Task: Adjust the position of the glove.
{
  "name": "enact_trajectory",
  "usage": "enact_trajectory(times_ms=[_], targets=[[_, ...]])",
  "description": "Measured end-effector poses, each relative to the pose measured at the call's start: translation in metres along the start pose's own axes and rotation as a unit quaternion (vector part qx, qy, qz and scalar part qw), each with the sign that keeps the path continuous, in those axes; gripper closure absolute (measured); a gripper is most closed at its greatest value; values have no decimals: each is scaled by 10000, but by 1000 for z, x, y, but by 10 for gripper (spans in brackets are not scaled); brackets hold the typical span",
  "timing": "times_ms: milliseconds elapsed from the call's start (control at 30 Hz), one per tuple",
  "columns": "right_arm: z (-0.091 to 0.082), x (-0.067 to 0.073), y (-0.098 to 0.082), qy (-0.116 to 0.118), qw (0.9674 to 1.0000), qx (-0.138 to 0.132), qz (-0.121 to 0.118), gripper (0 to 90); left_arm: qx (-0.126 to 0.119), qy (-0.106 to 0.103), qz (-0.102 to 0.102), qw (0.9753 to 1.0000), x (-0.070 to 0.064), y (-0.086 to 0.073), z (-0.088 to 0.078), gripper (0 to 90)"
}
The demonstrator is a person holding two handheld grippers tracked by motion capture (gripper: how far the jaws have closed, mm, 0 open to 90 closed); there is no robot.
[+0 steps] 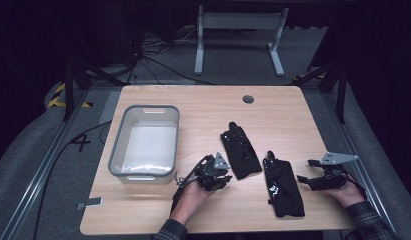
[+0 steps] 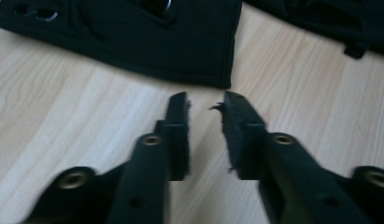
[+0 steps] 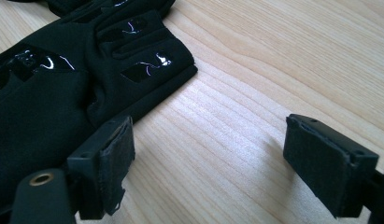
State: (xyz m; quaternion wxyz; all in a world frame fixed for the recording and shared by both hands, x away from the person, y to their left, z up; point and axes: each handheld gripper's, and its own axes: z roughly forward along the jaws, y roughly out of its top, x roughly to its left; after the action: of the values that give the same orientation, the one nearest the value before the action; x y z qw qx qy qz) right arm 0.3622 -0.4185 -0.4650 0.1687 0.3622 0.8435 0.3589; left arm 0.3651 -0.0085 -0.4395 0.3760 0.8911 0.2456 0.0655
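Observation:
Two black gloves lie flat on the wooden table [image 1: 193,105]. One glove [image 1: 240,150] is at the middle and the other glove [image 1: 283,182] is nearer the front edge to its right. My left gripper [image 1: 227,177] is held just left of the middle glove's cuff. In the left gripper view its jaws [image 2: 206,100] stand a narrow gap apart with nothing between them, and the cuff corner [image 2: 199,60] lies just past the tips. My right gripper [image 1: 305,172] is wide open beside the right glove [image 3: 63,88]. Bare wood shows between its pads [image 3: 208,140].
A grey-rimmed white bin [image 1: 145,142] stands empty at the table's left. A round cable hole [image 1: 248,99] sits near the far edge. A small grey tag [image 1: 93,202] lies at the front left corner. Behind the table are a desk frame [image 1: 238,35] and floor cables.

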Motion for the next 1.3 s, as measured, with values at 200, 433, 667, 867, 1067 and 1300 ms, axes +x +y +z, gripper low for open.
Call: enact_trajectory(times_ms=[200, 433, 667, 867, 1067, 1300], targets=[[0, 0, -1, 7, 10000, -21, -21, 163, 37, -139, 8, 9999, 3, 19, 8, 898], [0, 0, -1, -4, 10000, -34, -12, 159, 2, -391, 47, 9992, 4, 46, 31, 898], [1, 0, -1, -5, 10000, -45, -20, 158, 106, -468, 149, 9987, 0, 63, 63, 898], [1, 1, -1, 5, 10000, -40, -10, 158, 339, -565, 161, 9977, 1, 63, 82, 899], [1, 1, 0, 6, 10000, -40, -13, 158, 470, -549, 215, 9972, 0, 56, 73, 898], [1, 1, 0, 4, 10000, -39, -8, 158, 656, -505, 274, 9962, -2, 45, 58, 899]])
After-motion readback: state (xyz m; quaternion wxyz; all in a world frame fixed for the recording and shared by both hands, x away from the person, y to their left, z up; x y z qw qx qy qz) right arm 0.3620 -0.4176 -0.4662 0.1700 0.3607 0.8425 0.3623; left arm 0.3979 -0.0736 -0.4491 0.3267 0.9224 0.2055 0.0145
